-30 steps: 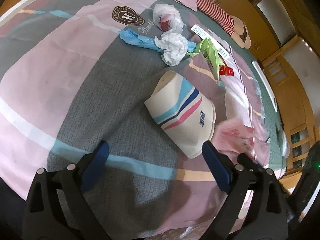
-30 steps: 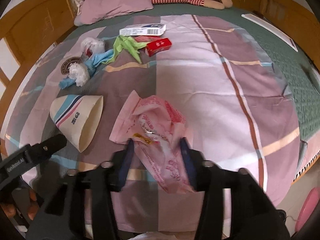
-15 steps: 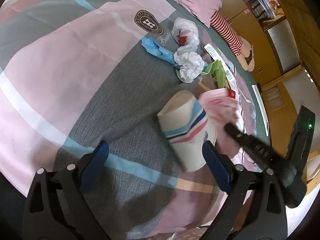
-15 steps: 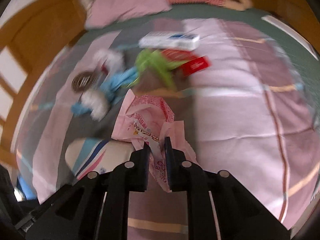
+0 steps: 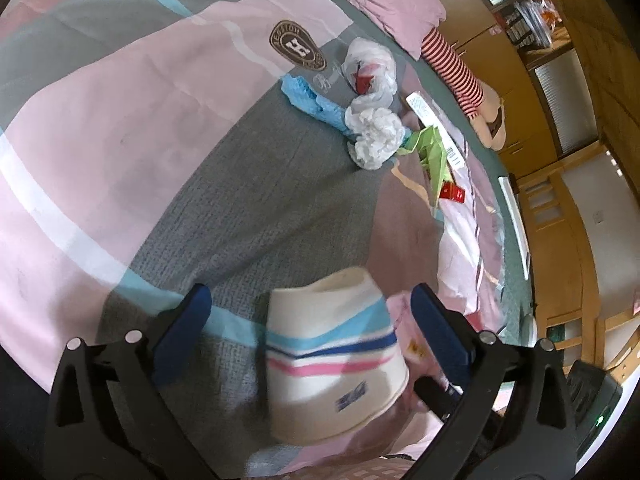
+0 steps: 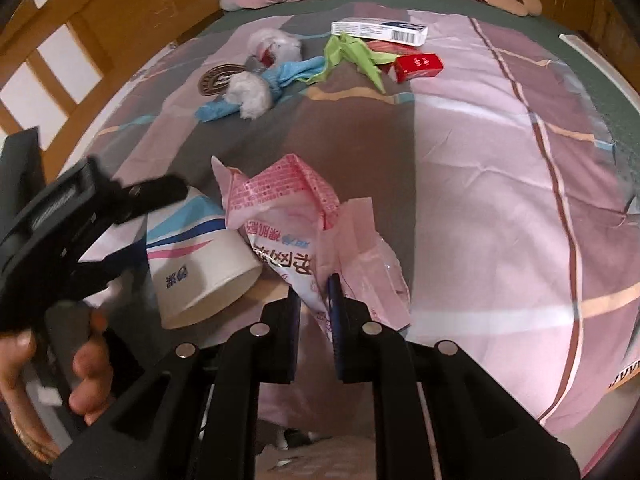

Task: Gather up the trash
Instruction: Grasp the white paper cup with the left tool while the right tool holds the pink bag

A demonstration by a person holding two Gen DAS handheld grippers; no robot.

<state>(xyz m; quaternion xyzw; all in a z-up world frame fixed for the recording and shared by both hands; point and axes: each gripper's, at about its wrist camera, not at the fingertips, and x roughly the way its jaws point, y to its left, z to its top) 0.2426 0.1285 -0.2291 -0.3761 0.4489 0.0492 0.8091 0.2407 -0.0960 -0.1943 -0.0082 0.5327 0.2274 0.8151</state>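
The right gripper [image 6: 314,300] is now clamped on the crumpled pink snack wrapper [image 6: 296,216]; 1 second ago its fingers stood well apart around that wrapper, and since then they have drawn in until only the thin plastic separates them. The wrapper has also travelled: earlier it lay flat on the patchwork bedspread [image 6: 480,152] a little apart from the paper cup [image 6: 200,256], and now it is bunched up right against the cup's open mouth. The left gripper [image 5: 308,320] has closed in on the same cup [image 5: 332,356], which lies on its side between its 2 blue fingers [image 5: 182,330]; these are spread wide, and I see no contact with the cup wall. This probably means the wrapper is about to be stuffed into the cup, though the cup is not yet secured. The remaining trash, a white tissue ball [image 6: 250,94], a blue wrapper [image 6: 288,74], a green wrapper [image 6: 352,54] and a red carton [image 6: 418,66], sits untouched further up the bed.
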